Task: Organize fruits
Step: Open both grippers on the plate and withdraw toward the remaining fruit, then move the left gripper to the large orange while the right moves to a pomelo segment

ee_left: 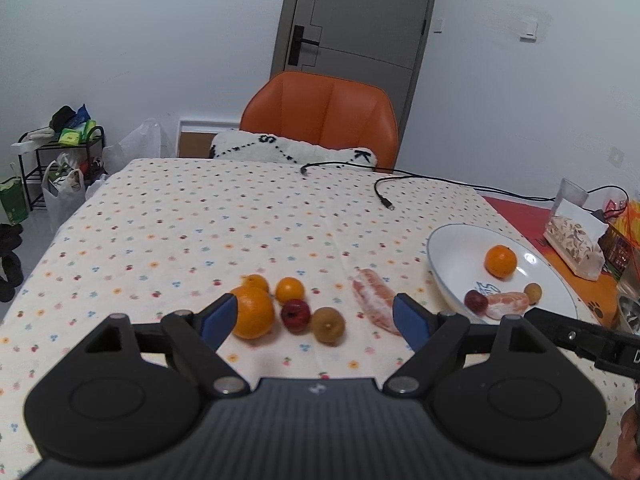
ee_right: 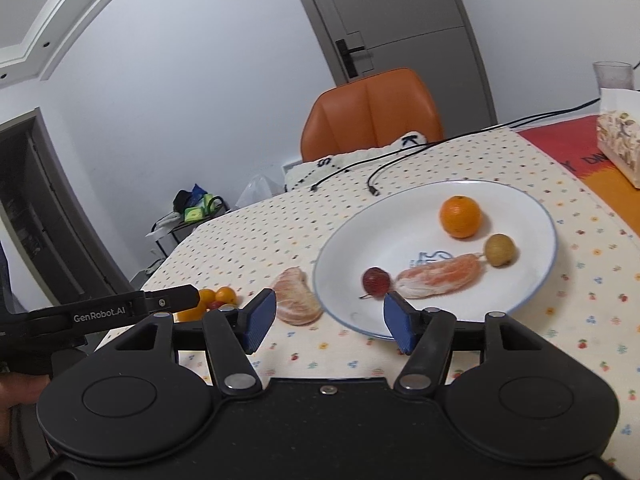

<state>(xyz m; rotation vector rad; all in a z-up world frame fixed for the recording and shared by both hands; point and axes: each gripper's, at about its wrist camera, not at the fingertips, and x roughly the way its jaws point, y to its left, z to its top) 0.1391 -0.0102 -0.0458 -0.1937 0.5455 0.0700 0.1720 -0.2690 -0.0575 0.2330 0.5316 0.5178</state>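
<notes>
A white plate point(ee_left: 448, 248) point(ee_right: 360, 224) on the right holds a small orange point(ee_left: 500, 261) point(ee_right: 460, 216), a red fruit point(ee_left: 475, 301) point(ee_right: 376, 281), a peeled citrus segment point(ee_left: 507, 305) point(ee_right: 440, 275) and a brown longan point(ee_left: 532, 292) point(ee_right: 499, 249). On the cloth lie a big orange point(ee_left: 253, 311), two small oranges point(ee_left: 289, 290), a red fruit point(ee_left: 295, 315), a brown fruit point(ee_left: 328, 325) and a peeled segment point(ee_left: 375, 305) point(ee_right: 297, 301). My left gripper point(ee_left: 316, 322) is open above the loose fruits. My right gripper point(ee_right: 330, 322) is open at the plate's near rim.
An orange chair point(ee_left: 320, 114) with a white cushion stands behind the table. Black cables point(ee_left: 384, 184) lie on the far cloth. A clear bag of snacks point(ee_left: 574, 246) and a glass sit at the right.
</notes>
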